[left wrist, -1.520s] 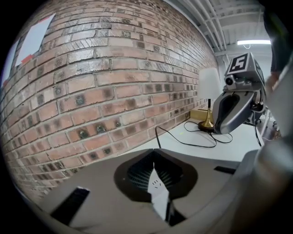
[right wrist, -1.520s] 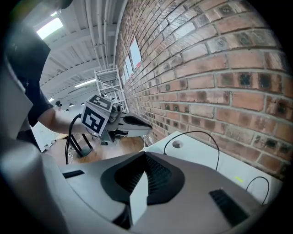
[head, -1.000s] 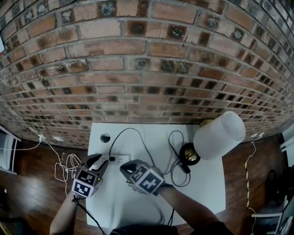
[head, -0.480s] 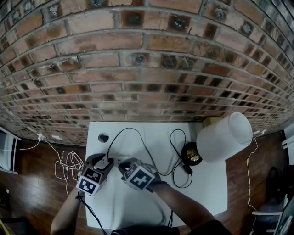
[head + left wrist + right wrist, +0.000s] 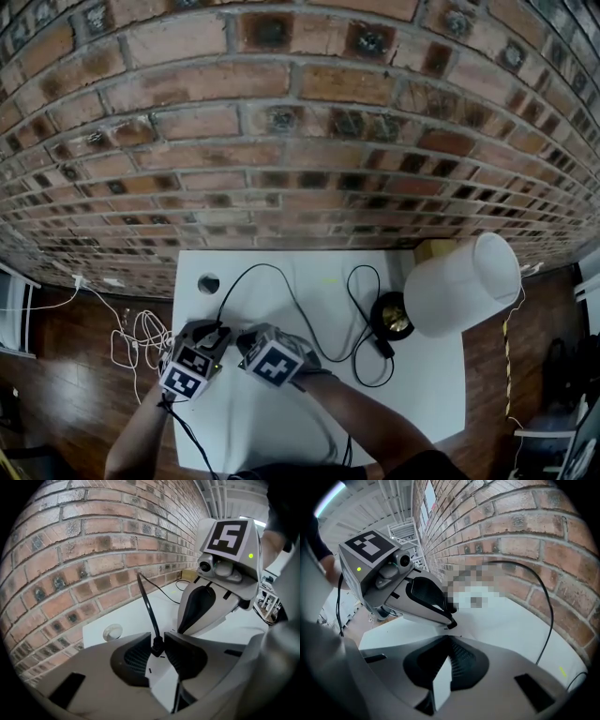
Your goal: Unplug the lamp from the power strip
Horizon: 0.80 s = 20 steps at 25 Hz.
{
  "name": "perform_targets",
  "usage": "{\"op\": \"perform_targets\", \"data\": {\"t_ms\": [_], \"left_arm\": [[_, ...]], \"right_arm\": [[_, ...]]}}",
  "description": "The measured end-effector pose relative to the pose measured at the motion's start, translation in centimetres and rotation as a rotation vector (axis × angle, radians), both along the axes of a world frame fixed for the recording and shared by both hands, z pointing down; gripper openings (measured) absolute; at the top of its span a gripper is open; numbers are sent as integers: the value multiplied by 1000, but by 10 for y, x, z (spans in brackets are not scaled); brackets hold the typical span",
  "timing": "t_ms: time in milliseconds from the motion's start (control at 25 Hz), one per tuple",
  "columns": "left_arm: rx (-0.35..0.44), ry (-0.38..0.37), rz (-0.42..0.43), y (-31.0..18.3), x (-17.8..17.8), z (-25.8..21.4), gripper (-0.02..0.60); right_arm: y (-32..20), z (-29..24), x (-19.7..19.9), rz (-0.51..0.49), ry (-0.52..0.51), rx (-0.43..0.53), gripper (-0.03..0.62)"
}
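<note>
A: White table [image 5: 412, 384] against a brick wall [image 5: 300, 141]. Where is the lamp?
B: Lamp [image 5: 461, 281] at the table's right side, white shade tilted. Its black cord [image 5: 291, 298] loops left across the top to the plug [image 5: 157, 646], which is seated in the white power strip [image 5: 161, 681] near the left edge
A: Left gripper [image 5: 157, 640]?
B: Angled down over the strip. Jaws have just been closing; the plug sits between the tips, pads touching it on both sides
A: Right gripper [image 5: 449, 638]?
B: Just beside the left one, also angled down. Tips together, nothing between them; a white surface shows through the gap behind the tips
</note>
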State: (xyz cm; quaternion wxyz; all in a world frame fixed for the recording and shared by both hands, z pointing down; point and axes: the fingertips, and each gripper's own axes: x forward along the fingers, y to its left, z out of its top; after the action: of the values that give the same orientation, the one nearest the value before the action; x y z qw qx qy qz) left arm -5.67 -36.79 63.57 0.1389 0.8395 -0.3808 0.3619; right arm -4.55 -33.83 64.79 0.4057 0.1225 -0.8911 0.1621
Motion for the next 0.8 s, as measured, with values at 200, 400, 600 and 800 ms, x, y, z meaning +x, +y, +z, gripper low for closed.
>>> {"op": "perform_targets", "data": {"t_ms": [200, 400, 600, 800], "left_arm": [[-2, 23, 9, 0, 1, 0, 95], [-6, 34, 19, -3, 0, 0, 89], [-19, 66, -11, -3, -3, 0, 83], [-31, 79, -39, -5, -1, -1, 79]], "right_arm": [[-2, 6, -7, -20, 20, 13, 5], [-9, 8, -4, 9, 35, -17, 5], [-7, 9, -9, -2, 51, 20, 3], [-11, 10, -7, 31, 62, -29, 3]]}}
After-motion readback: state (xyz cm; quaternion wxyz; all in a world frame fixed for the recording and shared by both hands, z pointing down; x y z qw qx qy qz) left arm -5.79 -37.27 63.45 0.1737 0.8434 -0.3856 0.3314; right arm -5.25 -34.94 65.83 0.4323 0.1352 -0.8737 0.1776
